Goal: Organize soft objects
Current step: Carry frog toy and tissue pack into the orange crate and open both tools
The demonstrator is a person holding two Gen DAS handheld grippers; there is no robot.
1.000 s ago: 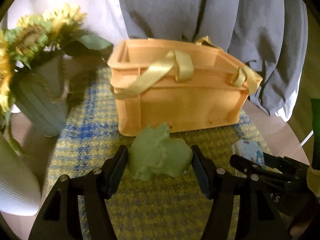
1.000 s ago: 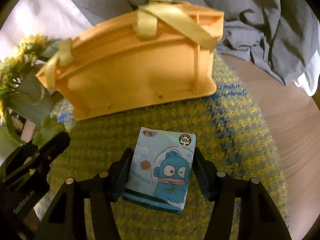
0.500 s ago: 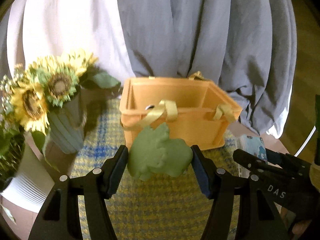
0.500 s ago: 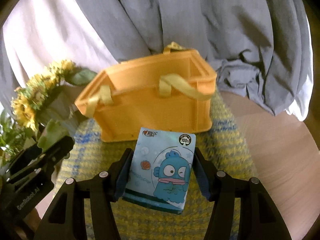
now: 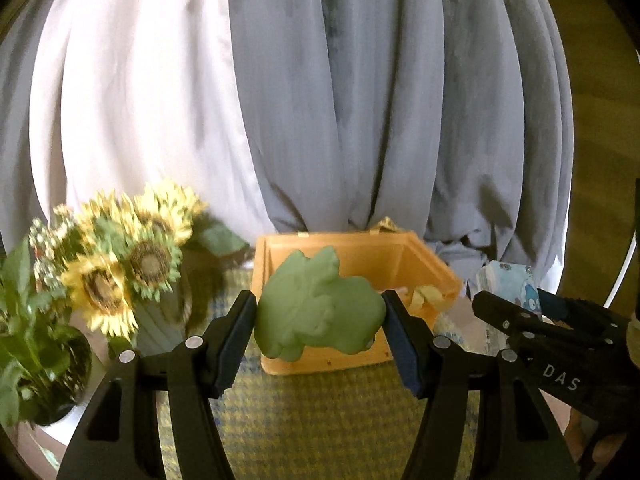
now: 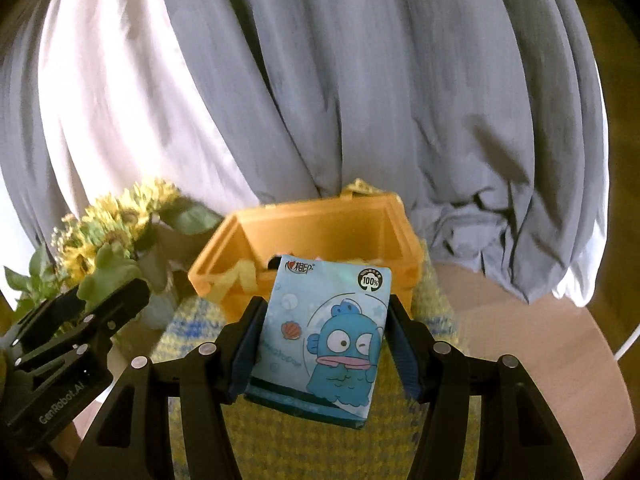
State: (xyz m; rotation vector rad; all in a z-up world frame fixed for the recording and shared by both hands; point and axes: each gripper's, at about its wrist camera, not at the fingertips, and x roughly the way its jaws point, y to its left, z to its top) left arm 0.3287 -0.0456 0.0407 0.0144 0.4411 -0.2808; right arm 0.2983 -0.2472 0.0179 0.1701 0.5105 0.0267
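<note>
My left gripper [image 5: 319,320] is shut on a soft green toy [image 5: 316,312], held in the air in front of the orange basket [image 5: 432,268]. My right gripper [image 6: 322,336] is shut on a blue tissue pack [image 6: 324,332] with a cartoon fish, also lifted before the orange basket [image 6: 312,224]. The basket stands open on a yellow and blue woven mat [image 5: 320,412], its ribbon handles hanging inside. In the left wrist view the right gripper [image 5: 516,302] and its tissue pack [image 5: 506,280] show at the right. The left gripper [image 6: 116,288] with the green toy [image 6: 106,268] shows at the left of the right wrist view.
A vase of sunflowers [image 5: 124,264] and a green pot plant [image 5: 28,332] stand left of the basket. Grey and white curtains [image 5: 360,100] hang right behind it. The round wooden table [image 6: 520,344] extends to the right of the mat [image 6: 400,436].
Both grippers have risen with their objects and tilted up, so the basket now appears lower and its open inside shows. More curtain fills both views.
</note>
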